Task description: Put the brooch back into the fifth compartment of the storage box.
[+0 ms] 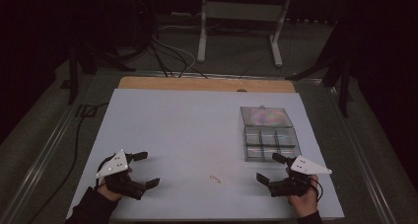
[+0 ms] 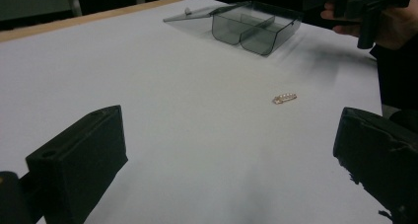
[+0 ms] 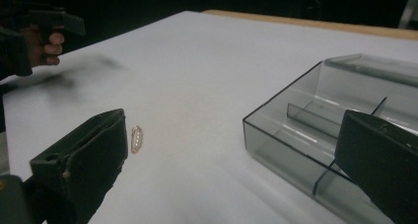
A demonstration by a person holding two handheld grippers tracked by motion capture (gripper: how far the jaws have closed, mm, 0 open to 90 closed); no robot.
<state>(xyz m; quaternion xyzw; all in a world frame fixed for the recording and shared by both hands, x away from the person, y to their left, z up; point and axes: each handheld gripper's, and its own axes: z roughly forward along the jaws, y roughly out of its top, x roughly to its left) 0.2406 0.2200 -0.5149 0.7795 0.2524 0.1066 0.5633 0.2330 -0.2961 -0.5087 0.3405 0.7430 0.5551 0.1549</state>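
A dim lab-like recording room: white-topped table (image 1: 187,135), loose floor cables (image 1: 167,56), metal stand legs (image 1: 276,41) behind.

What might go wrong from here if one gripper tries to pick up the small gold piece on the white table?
1. The small gold piece is thin and lies flat on the table, so wide jaws may slide over it or push it away.
2. The right gripper is close to the clear box; a turn could knock the box or its open lid.
3. The dim light makes the piece hard to see.
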